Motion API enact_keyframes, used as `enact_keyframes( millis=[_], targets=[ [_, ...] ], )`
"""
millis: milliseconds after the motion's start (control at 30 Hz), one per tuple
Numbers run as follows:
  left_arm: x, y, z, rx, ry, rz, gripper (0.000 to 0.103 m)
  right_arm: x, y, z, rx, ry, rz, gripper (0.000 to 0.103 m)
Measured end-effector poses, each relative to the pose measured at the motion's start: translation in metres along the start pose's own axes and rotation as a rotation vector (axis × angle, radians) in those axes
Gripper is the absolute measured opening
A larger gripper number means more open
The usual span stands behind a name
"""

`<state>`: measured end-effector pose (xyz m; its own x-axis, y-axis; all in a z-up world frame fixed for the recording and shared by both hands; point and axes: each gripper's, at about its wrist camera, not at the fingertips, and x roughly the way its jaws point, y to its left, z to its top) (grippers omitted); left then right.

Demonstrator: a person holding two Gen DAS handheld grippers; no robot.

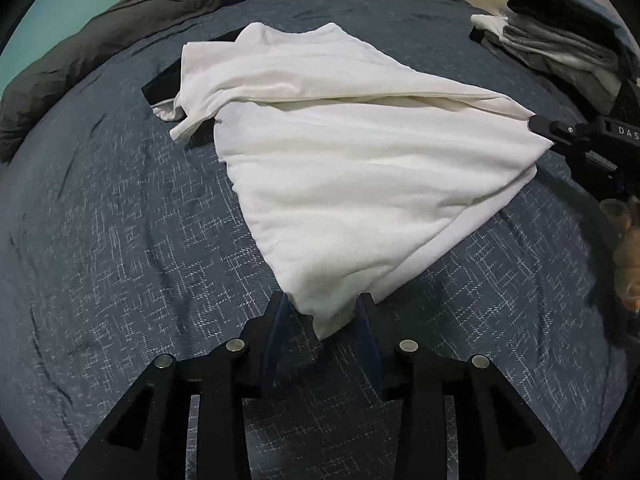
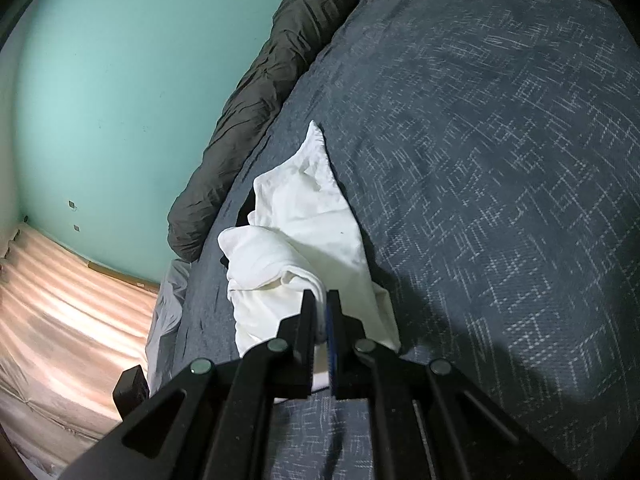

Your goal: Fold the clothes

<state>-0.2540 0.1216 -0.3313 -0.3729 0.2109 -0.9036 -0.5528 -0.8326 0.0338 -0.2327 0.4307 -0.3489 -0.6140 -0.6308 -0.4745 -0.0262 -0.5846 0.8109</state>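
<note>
A white garment lies partly folded on the blue patterned bedspread. Its near corner hangs between the fingers of my left gripper, whose jaws stand wide apart, open around the cloth. My right gripper is shut on another corner of the white garment, with the fabric bunched in front of it. The left wrist view shows the right gripper pinching the garment's right corner and pulling the fold taut.
A stack of folded clothes sits at the far right of the bed. A dark olive duvet runs along the far edge by the teal wall. Black fabric shows under the garment. A hand holds the right gripper.
</note>
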Motion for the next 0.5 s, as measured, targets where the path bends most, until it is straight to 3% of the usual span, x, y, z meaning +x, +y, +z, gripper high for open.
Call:
enact_keyframes(
  millis=[67, 133, 367, 500],
  targets=[
    [0.002, -0.002, 0.000, 0.018, 0.005, 0.013, 0.035, 0.000, 0.000, 0.000, 0.000, 0.000, 0.003, 0.004],
    [0.003, -0.004, 0.000, 0.033, 0.012, 0.021, 0.008, -0.002, 0.001, 0.000, -0.001, 0.001, 0.007, 0.004],
    [-0.009, 0.009, -0.004, -0.012, -0.031, -0.009, 0.004, -0.009, 0.007, -0.001, -0.016, 0.006, 0.031, 0.004],
    [-0.017, 0.027, -0.011, -0.111, -0.051, -0.069, 0.004, -0.004, -0.005, -0.007, 0.012, 0.039, -0.007, 0.004]
  ],
)
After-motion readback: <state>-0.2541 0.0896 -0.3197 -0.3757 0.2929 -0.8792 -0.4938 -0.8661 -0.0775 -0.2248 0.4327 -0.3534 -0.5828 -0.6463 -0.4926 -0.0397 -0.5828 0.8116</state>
